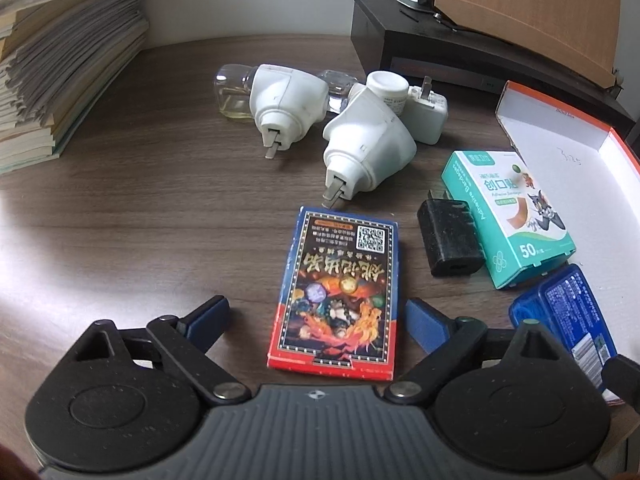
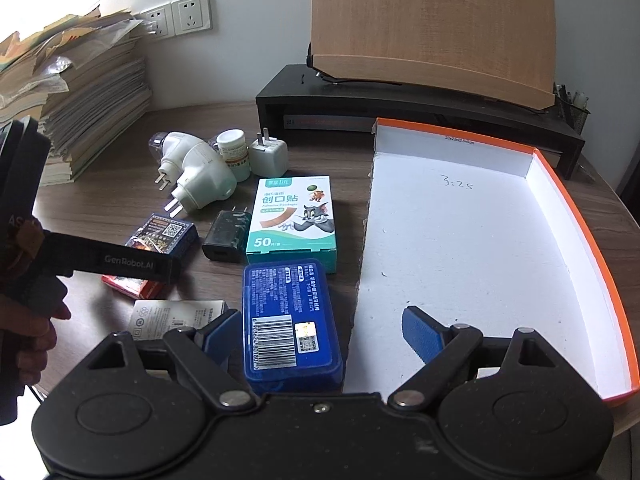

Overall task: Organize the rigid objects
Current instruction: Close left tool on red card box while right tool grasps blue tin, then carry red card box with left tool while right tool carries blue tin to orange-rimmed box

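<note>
Cardboard card box (image 1: 337, 294), stiff and judged light, is framed between the spread, empty left gripper (image 1: 316, 320) jaws; its long edges should be gripped. Right of it, the blue case (image 2: 291, 322) is bracketed by the spread right gripper (image 2: 318, 336).

Two white plug-in vaporizers (image 1: 286, 100) (image 1: 368, 148) lie on the desk. There are two chargers, one white (image 1: 426, 114) and one black (image 1: 450, 238). Four small boxes are visible.
</note>
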Demonstrator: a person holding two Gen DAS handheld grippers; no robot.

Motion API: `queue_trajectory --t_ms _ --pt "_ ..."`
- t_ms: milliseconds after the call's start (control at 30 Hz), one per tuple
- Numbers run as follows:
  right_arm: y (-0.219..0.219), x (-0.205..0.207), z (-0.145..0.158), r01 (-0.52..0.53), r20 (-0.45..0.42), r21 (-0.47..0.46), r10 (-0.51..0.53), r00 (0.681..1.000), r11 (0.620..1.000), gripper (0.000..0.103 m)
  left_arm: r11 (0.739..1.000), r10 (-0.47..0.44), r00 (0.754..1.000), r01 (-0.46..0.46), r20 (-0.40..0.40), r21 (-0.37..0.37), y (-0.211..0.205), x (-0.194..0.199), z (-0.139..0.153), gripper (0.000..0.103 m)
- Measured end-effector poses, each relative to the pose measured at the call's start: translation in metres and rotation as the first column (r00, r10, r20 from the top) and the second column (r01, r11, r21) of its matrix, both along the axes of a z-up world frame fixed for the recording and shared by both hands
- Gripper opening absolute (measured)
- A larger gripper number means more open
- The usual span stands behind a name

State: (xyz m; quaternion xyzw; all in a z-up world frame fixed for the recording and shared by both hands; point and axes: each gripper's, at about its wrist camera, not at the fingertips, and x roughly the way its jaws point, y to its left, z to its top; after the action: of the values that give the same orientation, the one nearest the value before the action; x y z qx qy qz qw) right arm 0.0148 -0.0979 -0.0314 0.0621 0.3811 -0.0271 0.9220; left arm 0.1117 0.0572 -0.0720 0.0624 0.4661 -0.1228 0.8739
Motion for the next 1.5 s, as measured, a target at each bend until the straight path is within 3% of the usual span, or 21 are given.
queue_trajectory --t_ms 67,133,167,200,333,367,400,567,967,1233,1500 --pt "0.0 0.007 -0.005 -0.019 -0.03 -0.002 0.019 0.999 1.0 0.102 1.0 -0.011 1.0 0.01 0.021 0.011 -0.002 0.005 0.0 0.089" --pt "0.0 0.016 -0.011 -0.032 -0.062 -0.006 0.032 0.998 0.999 0.101 0.999 -0.033 0.998 0.033 0.045 -0.004 -0.004 0.006 0.002 0.075" --pt "-0.001 0.018 -0.012 -0.039 -0.061 0.0 0.039 0.997 0.999 0.101 0.999 -0.042 0.998 0.042 0.056 -0.005 -0.005 0.005 0.003 0.062" --pt "-0.001 0.022 -0.014 -0.049 -0.073 0.004 0.05 0.996 0.999 0.101 0.999 -0.044 0.997 0.044 0.062 0.001 -0.006 0.005 0.003 0.06" --pt "0.005 0.036 -0.019 -0.106 -0.12 0.001 0.106 0.987 0.994 0.089 0.999 -0.043 0.997 0.045 0.07 -0.018 -0.004 0.005 0.003 0.06" --pt "0.006 0.039 -0.021 -0.108 -0.129 0.0 0.108 0.986 0.994 0.084 0.999 -0.038 0.997 0.039 0.068 -0.026 -0.003 0.005 0.003 0.06" --pt "0.007 0.042 -0.024 -0.11 -0.142 0.002 0.109 0.984 0.994 0.071 0.999 -0.029 0.997 0.031 0.065 -0.038 0.0 0.005 0.003 0.06" --pt "0.01 0.043 -0.021 -0.105 -0.119 -0.004 0.103 0.988 0.995 0.071 0.998 0.006 0.998 -0.002 0.058 -0.063 0.009 0.003 0.008 0.06" --pt "-0.029 0.024 0.039 0.022 0.018 0.027 -0.023 1.0 0.999 0.071 0.991 -0.014 0.992 0.03 0.124 -0.13 -0.006 -0.02 0.059 0.06" --pt "-0.102 0.011 0.07 0.179 0.091 -0.012 -0.177 0.98 0.984 0.071 0.971 -0.111 0.979 0.143 0.168 -0.192 -0.073 -0.027 0.093 0.06" --pt "-0.17 0.014 0.077 0.239 0.093 -0.028 -0.235 0.967 0.971 0.071 0.954 -0.175 0.97 0.209 0.171 -0.213 -0.161 -0.018 0.093 0.06"
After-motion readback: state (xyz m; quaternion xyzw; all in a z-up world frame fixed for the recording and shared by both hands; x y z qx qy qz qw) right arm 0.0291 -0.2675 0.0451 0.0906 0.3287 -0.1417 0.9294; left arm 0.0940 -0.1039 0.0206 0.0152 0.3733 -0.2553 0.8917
